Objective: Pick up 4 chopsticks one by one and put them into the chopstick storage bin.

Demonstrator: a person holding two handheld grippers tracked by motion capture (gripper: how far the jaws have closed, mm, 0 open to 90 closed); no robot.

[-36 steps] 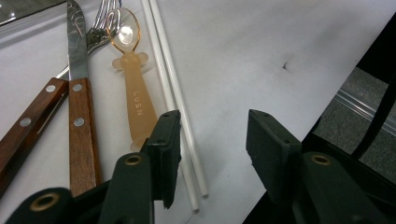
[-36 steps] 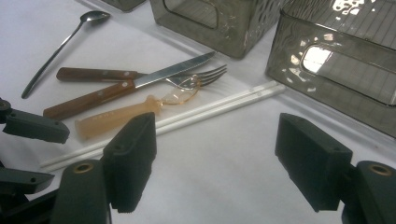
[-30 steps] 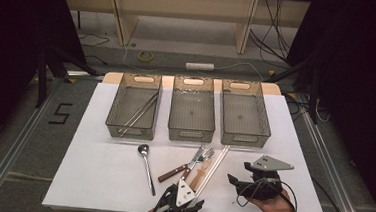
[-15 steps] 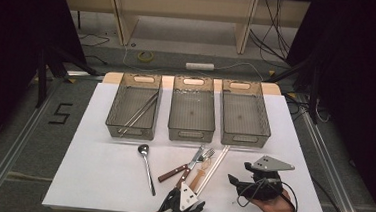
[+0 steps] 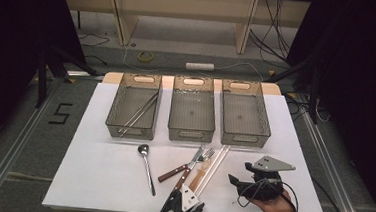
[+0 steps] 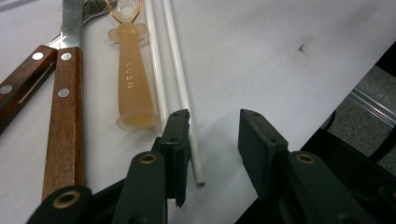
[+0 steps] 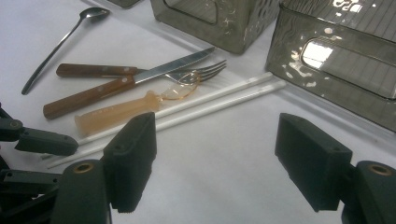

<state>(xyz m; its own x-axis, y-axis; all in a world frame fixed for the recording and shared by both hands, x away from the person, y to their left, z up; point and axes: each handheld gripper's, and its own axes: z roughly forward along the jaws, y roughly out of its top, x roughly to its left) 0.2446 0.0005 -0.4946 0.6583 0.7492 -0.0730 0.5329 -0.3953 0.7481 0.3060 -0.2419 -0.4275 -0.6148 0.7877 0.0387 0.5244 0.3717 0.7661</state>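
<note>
Left gripper view looks along the left hand-held gripper (image 6: 212, 140), jaws half open and just narrowing, nothing pressed between them; the white chopsticks (image 6: 173, 65) run lengthwise away from it, their near ends by the left jaw. High view places that pair (image 5: 214, 164) on the tabletop (image 5: 96, 175), slanting toward the middle bin (image 5: 190, 132), with the right hand-held gripper (image 5: 238, 182) wide open, empty, farther off.

The translucent orange spoon (image 6: 132, 84) bears the raised letters "LUSN" along its handle, read in the left gripper view. On the grey floor (image 5: 18, 139) left of the table, a black "5" mark (image 5: 60, 113) stands.
</note>
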